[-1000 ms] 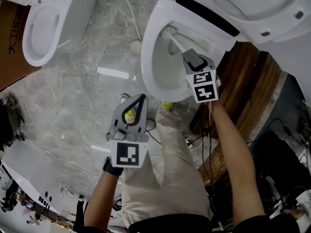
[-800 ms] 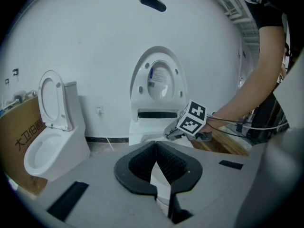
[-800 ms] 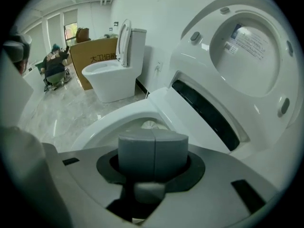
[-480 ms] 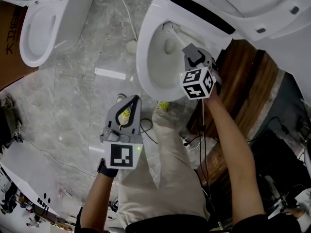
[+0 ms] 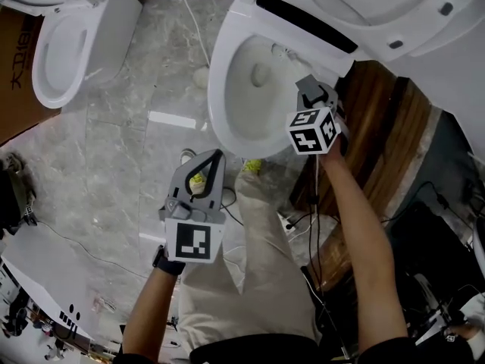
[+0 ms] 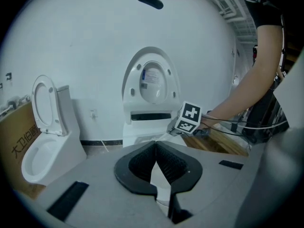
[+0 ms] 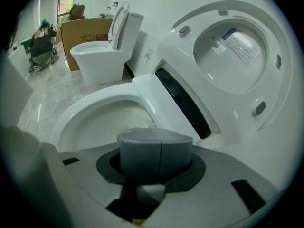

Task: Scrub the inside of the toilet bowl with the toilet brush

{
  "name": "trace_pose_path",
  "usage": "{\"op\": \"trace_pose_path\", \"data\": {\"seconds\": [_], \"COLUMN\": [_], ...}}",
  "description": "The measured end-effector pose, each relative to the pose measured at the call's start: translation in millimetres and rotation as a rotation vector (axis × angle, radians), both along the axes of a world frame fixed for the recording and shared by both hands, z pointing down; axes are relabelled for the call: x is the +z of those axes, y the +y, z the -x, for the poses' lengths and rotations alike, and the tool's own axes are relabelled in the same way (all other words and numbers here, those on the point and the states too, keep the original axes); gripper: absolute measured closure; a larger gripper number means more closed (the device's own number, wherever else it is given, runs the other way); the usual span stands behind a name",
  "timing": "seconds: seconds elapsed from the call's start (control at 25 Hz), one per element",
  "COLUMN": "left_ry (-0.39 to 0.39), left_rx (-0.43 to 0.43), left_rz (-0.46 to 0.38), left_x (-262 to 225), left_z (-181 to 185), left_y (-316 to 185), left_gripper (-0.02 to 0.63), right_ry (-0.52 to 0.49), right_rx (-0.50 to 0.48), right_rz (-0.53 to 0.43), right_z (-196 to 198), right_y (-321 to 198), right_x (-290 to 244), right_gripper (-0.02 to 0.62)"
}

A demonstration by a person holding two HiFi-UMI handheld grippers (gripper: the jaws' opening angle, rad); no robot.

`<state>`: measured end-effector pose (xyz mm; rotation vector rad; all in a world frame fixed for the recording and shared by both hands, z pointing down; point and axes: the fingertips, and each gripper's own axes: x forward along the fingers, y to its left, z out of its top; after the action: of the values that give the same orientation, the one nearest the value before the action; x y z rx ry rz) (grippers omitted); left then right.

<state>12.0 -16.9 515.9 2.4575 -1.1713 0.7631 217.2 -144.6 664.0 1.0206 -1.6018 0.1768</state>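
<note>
In the head view the white toilet bowl (image 5: 250,120) stands open, its lid (image 5: 379,6) up. My right gripper (image 5: 307,86) hangs over the bowl's right rim, shut on the toilet brush handle. The white brush head (image 5: 282,51) rests against the inner wall at the back right, under the rim. In the right gripper view the jaws (image 7: 159,144) are closed together over the bowl (image 7: 95,118), and they hide most of the brush. My left gripper (image 5: 217,158) is shut with nothing in it, held in front of the bowl above the floor.
A second white toilet (image 5: 68,44) stands at the left beside a cardboard box (image 5: 15,74). A wooden platform (image 5: 386,127) with cables (image 5: 318,203) lies to the right of the bowl. The floor is grey marble tile (image 5: 114,173).
The brush head has swept from the bowl's back left rim to the back right. My right gripper has shifted slightly right with it. The left gripper has hardly moved.
</note>
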Motion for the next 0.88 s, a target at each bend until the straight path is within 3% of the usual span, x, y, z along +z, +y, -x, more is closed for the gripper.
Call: {"op": "trace_pose_path", "data": {"seconds": [0.48,0.88], "left_ry": [0.015,0.022], "left_rx": [0.043,0.035], "left_rz": [-0.001,0.0], "left_x": [-6.0,-5.0], "left_z": [-21.0,-16.9], "left_y": [4.6,4.7], "left_gripper": [0.587,0.586], "right_ry": [0.091,0.142], "right_rx": [0.028,0.006], "right_rz": [0.104,0.199], "right_z": [-45.9,-53.8], "right_y": [43.4,75.3], "right_x": [-7.9,-18.4], "right_gripper": [0.437,0.437]}}
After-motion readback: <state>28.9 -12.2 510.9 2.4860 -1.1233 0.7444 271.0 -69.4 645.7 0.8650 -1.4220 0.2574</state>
